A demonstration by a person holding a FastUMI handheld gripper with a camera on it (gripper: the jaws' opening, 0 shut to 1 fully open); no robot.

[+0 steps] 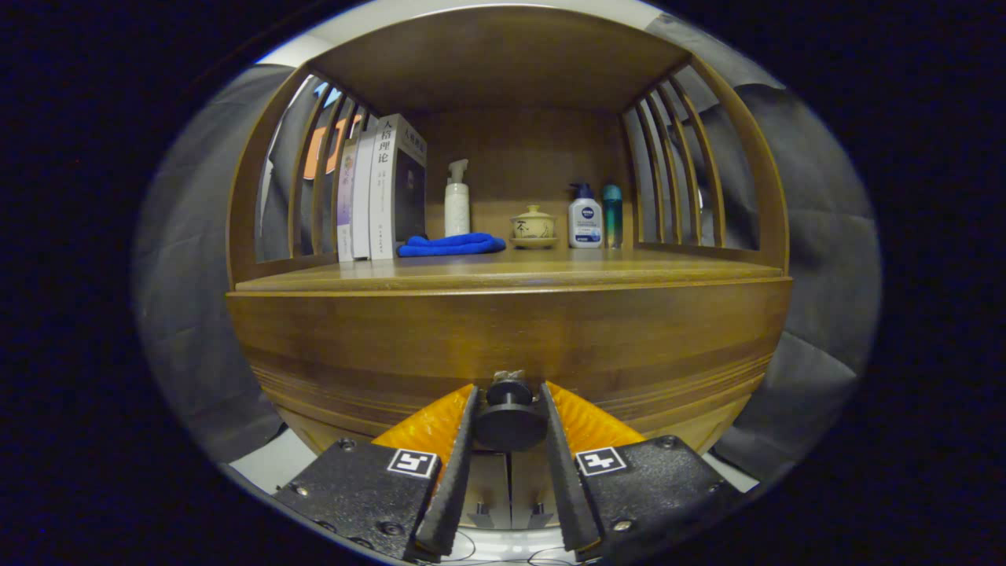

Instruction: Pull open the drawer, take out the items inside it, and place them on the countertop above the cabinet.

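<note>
The wooden cabinet's drawer front (511, 338) faces me, curved and dark brown, and its inside is hidden. A round black knob (509, 420) sticks out from its lower middle. My gripper (509, 391) has the knob between its two black fingers (456, 464), and both pads press against the knob's sides. Above the drawer front runs the countertop (629, 271), a flat wooden shelf under a wooden roof with slatted sides.
At the back of the countertop stand several books (381, 189), a folded blue cloth (452, 245), a white pump bottle (457, 206), a lidded ceramic cup (534, 226), a white-and-blue lotion bottle (585, 220) and a teal bottle (612, 214). The countertop's front strip is bare wood.
</note>
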